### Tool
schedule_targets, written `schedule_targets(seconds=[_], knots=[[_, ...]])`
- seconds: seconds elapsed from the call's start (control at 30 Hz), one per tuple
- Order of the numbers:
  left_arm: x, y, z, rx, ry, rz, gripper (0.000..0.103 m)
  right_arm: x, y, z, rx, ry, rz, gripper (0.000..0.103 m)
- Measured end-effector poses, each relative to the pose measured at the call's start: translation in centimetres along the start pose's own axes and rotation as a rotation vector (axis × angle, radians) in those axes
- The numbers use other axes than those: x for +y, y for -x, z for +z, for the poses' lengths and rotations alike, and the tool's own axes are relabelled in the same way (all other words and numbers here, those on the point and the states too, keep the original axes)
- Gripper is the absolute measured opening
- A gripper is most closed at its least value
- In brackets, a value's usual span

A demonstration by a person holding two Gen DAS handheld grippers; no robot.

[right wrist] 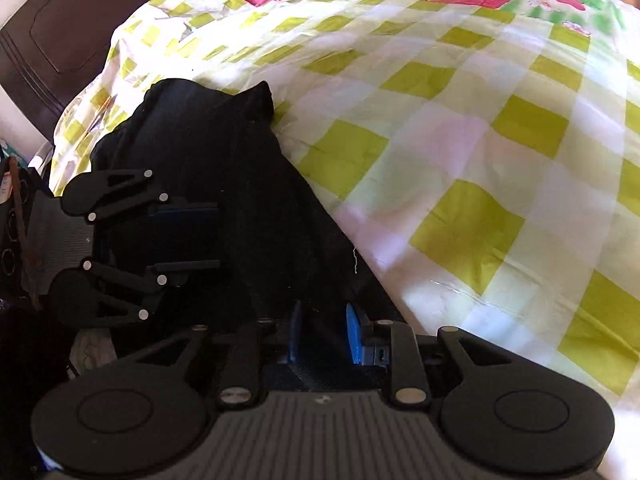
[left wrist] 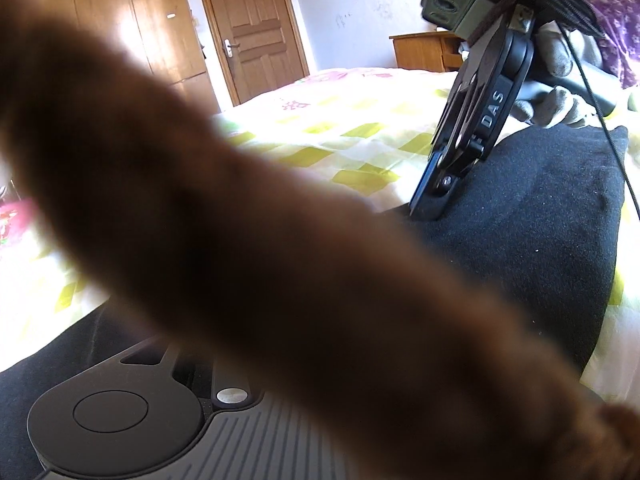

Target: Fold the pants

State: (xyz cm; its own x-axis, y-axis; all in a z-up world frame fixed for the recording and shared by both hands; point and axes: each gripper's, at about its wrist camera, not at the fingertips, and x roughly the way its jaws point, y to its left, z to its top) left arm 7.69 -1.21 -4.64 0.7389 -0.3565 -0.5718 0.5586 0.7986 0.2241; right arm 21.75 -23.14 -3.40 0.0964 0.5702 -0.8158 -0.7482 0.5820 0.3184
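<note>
The black pants (right wrist: 216,184) lie folded on the bed; they also show in the left wrist view (left wrist: 532,224). My right gripper (right wrist: 326,332) presses down on the near edge of the pants, its blue pads (right wrist: 354,334) apart with black cloth between them. It also shows in the left wrist view (left wrist: 430,200), tip down on the cloth. My left gripper (right wrist: 192,238) lies on the pants to the left, its fingers apart. A blurred brown strap (left wrist: 280,240) hides the fingers in the left wrist view.
The bed (right wrist: 460,152) has a yellow-green checked sheet with pink cartoon prints at the far end. A dark headboard (right wrist: 52,28) stands at the upper left. A wooden door (left wrist: 252,28), wardrobe and nightstand (left wrist: 424,52) stand beyond the bed.
</note>
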Motion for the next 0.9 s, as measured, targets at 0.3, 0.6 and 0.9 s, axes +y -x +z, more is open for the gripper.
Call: schedule_targets(seconds=[0.3, 0.6, 0.9], knots=[[-0.3, 0.2, -0.1, -0.002, -0.01, 0.003, 0.039, 1.4, -0.2, 0.6, 0.007, -0.043, -0.076, 0.02], [-0.6, 0.3, -0.1, -0.018, -0.037, 0.014, 0.039, -0.2, 0.0, 0.8, -0.081, -0.154, -0.245, 0.02], [-0.8, 0.4, -0.5, -0.018, -0.059, 0.013, 0.04, 0.8, 8.7, -6.7, -0.331, -0.449, -0.418, 0.024]])
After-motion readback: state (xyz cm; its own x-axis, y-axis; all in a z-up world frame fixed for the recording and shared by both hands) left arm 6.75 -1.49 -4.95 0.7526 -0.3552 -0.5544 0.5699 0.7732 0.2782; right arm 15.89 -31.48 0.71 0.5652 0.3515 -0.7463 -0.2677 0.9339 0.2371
